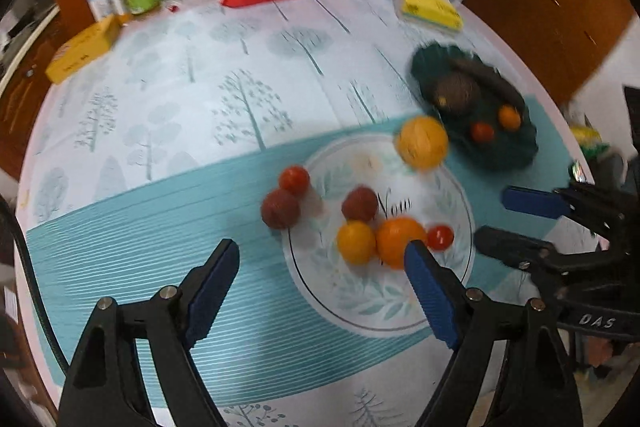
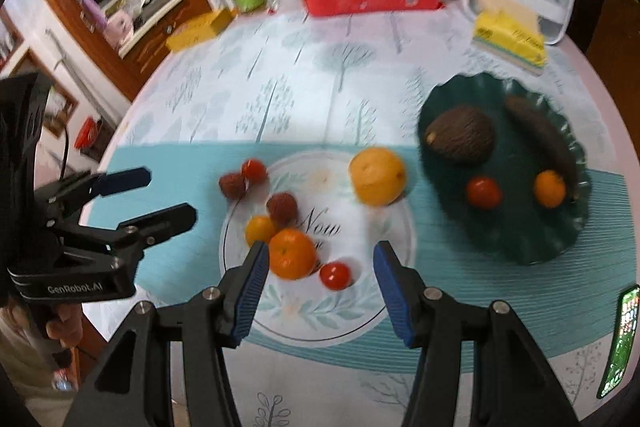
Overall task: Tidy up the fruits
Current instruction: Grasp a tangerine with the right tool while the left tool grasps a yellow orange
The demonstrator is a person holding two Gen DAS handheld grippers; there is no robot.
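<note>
Fruits crowd the white plate (image 1: 400,311) at lower centre of the left wrist view: an orange (image 1: 400,242), a yellow fruit (image 1: 355,241) touching it, a small red tomato (image 1: 440,236) just beside, and a dark red fruit (image 1: 359,203) above them, while two more red ones (image 1: 285,195) sit at the plate's left rim, seemingly off it on the desk (image 1: 160,115). A larger yellow fruit (image 1: 422,142) rests on the plate's upper right edge, near the dark green plate (image 1: 508,151). The left claw (image 1: 322,267) hangs wide open and empty, as does the right claw (image 1: 508,215) at the right edge. In the right wrist view, the right claw (image 2: 318,275) gapes over the orange (image 2: 292,253) and tomato (image 2: 335,275); its left pad (image 2: 250,291) almost touches the orange. Closing here could, I judge, nudge the round orange into its neighbours and send them rolling, or catch two fruits together. The green plate (image 2: 520,239) at right holds a brown avocado-like fruit (image 2: 460,139), a dark long one (image 2: 548,143), a red tomato (image 2: 483,191) and a small orange (image 2: 550,188).
</note>
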